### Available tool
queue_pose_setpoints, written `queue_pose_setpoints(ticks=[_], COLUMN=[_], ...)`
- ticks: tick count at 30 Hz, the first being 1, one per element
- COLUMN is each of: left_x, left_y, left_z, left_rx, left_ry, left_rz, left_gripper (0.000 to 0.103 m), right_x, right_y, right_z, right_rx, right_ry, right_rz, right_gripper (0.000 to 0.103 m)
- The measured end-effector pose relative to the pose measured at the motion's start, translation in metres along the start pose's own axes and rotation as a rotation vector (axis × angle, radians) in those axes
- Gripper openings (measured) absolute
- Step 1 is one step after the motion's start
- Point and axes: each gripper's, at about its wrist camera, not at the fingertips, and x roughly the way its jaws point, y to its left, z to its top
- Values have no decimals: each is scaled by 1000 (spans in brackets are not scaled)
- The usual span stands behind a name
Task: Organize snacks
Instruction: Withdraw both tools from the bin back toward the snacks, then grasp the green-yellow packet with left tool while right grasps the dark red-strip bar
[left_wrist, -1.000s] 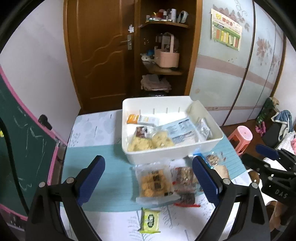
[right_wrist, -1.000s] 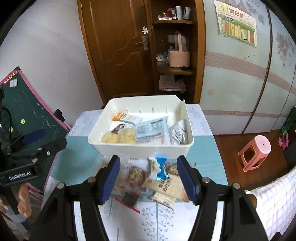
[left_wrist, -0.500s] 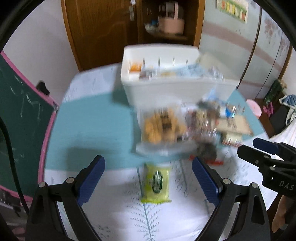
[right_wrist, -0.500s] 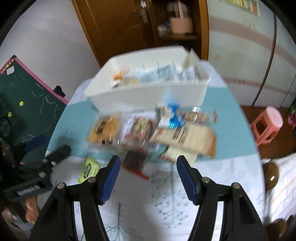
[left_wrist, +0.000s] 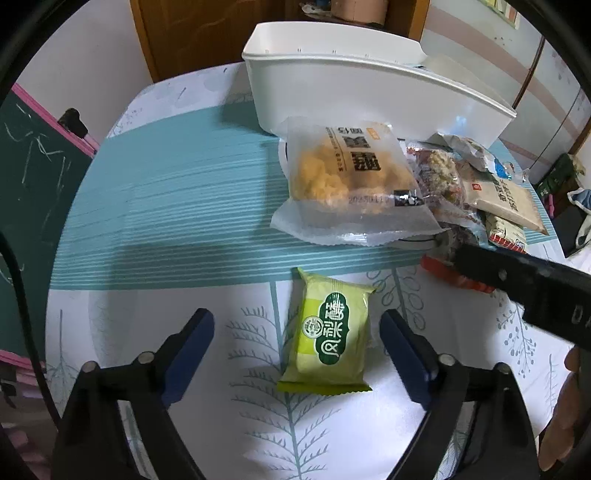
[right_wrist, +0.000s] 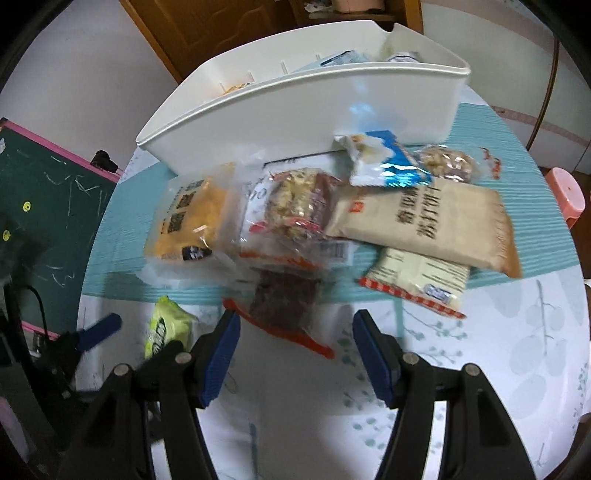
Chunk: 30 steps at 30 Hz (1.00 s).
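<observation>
Approaching loose snacks: left gripper (left_wrist: 297, 332), fingers spread, straddles the green packet (left_wrist: 328, 338) on the table; right gripper (right_wrist: 293, 338), also spread, faces the dark packet (right_wrist: 286, 297). Next: close, lift toward the white bin (right_wrist: 295, 110).

One white bin (right_wrist: 303, 110) stood at the far side of the table (right_wrist: 461, 369). In front of it lay eight snack packets: one green packet (left_wrist: 332, 332), one yellow puff bag (left_wrist: 351, 177), one nut-cluster pack (right_wrist: 299, 203), one dark red-edged pack (right_wrist: 284, 299), one tan cracker bag (right_wrist: 428, 221), one cream packet (right_wrist: 417, 280), one blue packet (right_wrist: 388, 162) and one clear nut packet (right_wrist: 450, 162). The number of packets inside the bin could not be counted.
</observation>
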Motion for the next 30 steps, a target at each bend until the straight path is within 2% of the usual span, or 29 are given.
queue_pose_setpoints(ticks=[2, 6, 8, 10, 12, 14, 17, 18, 22, 30], left_x=[5, 6, 5, 4, 3, 2, 2, 2, 2, 1], left_y=[1, 1, 1, 1, 2, 3, 4, 5, 5, 7], left_z=[0, -2, -3, -3, -2, -2, -2, -2, -2, -1], left_rx=[-8, 10, 9, 11, 3, 2, 1, -4, -9, -25], left_ry=[20, 1, -13, -25, -30, -31, -34, -34, -37, -16], left_rz=[-10, 5, 10, 13, 13, 12, 8, 2, -7, -4], left_gripper=[75, 70, 62, 45, 39, 39, 38, 37, 37, 36], right_x=[6, 19, 21, 22, 26, 25, 26, 25, 21, 3], right_y=[5, 11, 16, 21, 28, 29, 29, 26, 14, 5], right_z=[6, 8, 7, 4, 3, 2, 1, 1, -2, -18], right_rx=[7, 4, -16, -48, -80, -109, -133, -127, -99, -102], right_ry=[3, 15, 1, -9, -17, -23, -30, -29, -32, -59], right_rz=[-8, -36, -61, -88, -121, -152, -180, -170, -130, -76], right_gripper=[64, 64, 64, 64, 59, 52, 23, 10, 5, 4])
